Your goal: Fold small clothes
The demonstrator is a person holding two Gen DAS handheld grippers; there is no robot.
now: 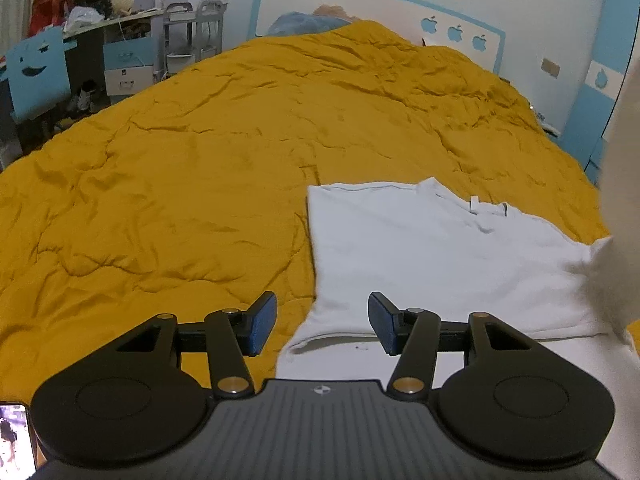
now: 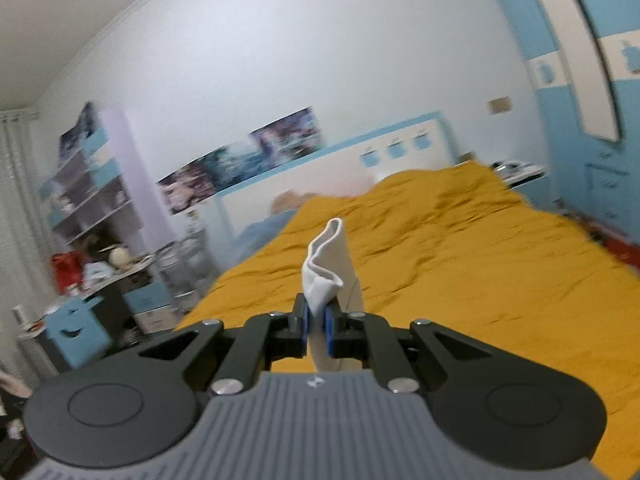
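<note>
A white T-shirt (image 1: 436, 248) lies on the mustard-yellow bed cover (image 1: 200, 152), collar toward the far right, with its near left edge just beyond my left gripper (image 1: 322, 324). The left gripper is open and empty, hovering low over the shirt's near corner. At the right edge of the left wrist view, a lifted part of the shirt (image 1: 624, 200) rises up out of frame. My right gripper (image 2: 317, 330) is shut on a bunched piece of the white shirt (image 2: 326, 268) and holds it raised above the bed.
The yellow cover (image 2: 480, 280) spreads over the whole bed, with a white and blue headboard (image 1: 380, 12) behind. A cluttered desk, blue chair (image 1: 36, 76) and shelves stand at the left. A blue wardrobe (image 2: 592, 128) stands at the right.
</note>
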